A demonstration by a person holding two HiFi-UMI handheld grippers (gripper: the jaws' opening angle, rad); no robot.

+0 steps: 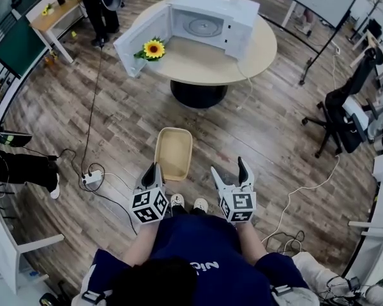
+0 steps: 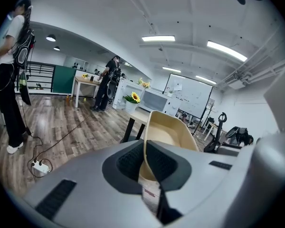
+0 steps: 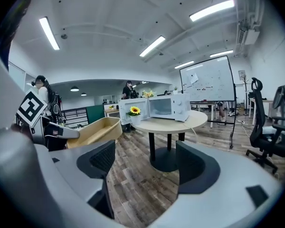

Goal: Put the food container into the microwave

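A beige rectangular food container (image 1: 173, 152) is held out in front of me above the wooden floor. My left gripper (image 1: 154, 173) is shut on its near rim; in the left gripper view the container (image 2: 168, 134) stands up between the dark pads. To the right, my right gripper (image 1: 229, 172) is open and holds nothing; the container (image 3: 92, 129) shows at its left. The white microwave (image 1: 204, 23) sits on a round table (image 1: 242, 62) ahead with its door (image 1: 142, 38) swung wide open and its turntable visible.
A sunflower in a pot (image 1: 153, 50) stands on the table beside the open door. A person (image 1: 99, 5) stands behind the table at left. Cables and a power strip (image 1: 91, 177) lie on the floor at left. An office chair (image 1: 341, 120) is at right.
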